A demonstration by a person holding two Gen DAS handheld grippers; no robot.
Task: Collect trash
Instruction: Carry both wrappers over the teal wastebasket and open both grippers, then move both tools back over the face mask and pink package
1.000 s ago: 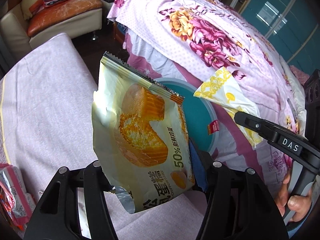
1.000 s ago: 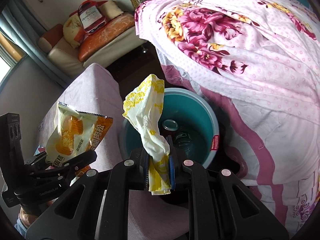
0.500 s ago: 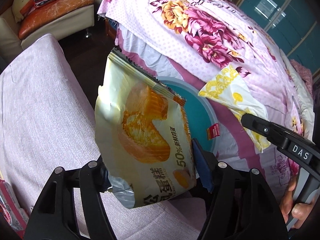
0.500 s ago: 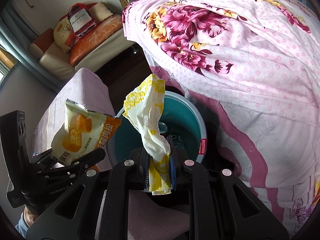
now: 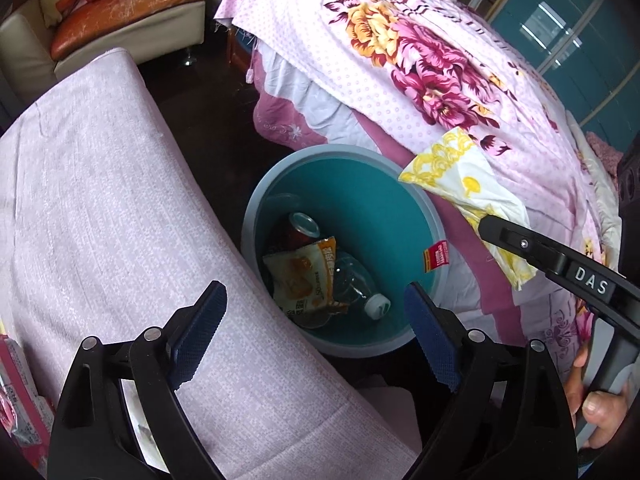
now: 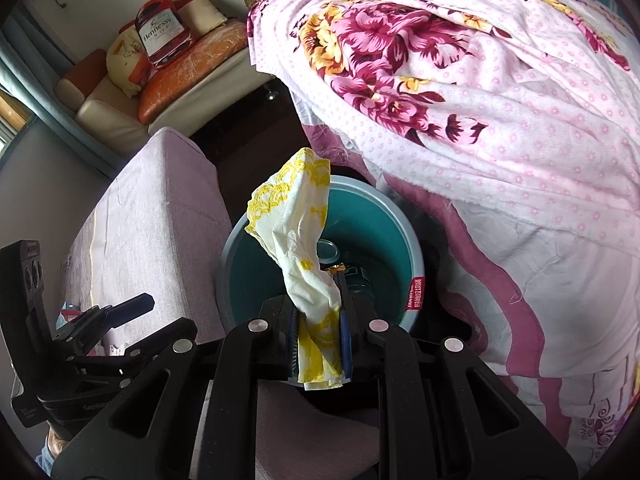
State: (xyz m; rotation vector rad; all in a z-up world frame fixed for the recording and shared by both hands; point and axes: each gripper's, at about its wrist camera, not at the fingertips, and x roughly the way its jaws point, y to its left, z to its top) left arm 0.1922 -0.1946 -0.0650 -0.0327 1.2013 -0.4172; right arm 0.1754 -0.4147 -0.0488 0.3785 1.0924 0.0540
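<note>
A pale pink cloth-covered surface (image 5: 100, 220) at near left. A floral pink bedspread (image 5: 420, 52) drapes right. A cream and orange sofa (image 5: 132, 12) sits far left.

Soft even daylight, sharp focus, strong fisheye bending, dark vignetted corners

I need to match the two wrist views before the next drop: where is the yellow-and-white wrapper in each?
Left wrist: yellow-and-white wrapper at right of centre, held above the teal bin's right rim.
Right wrist: wrapper at centre, clamped in the right gripper.
Shared landmark: the bin's red label.
</note>
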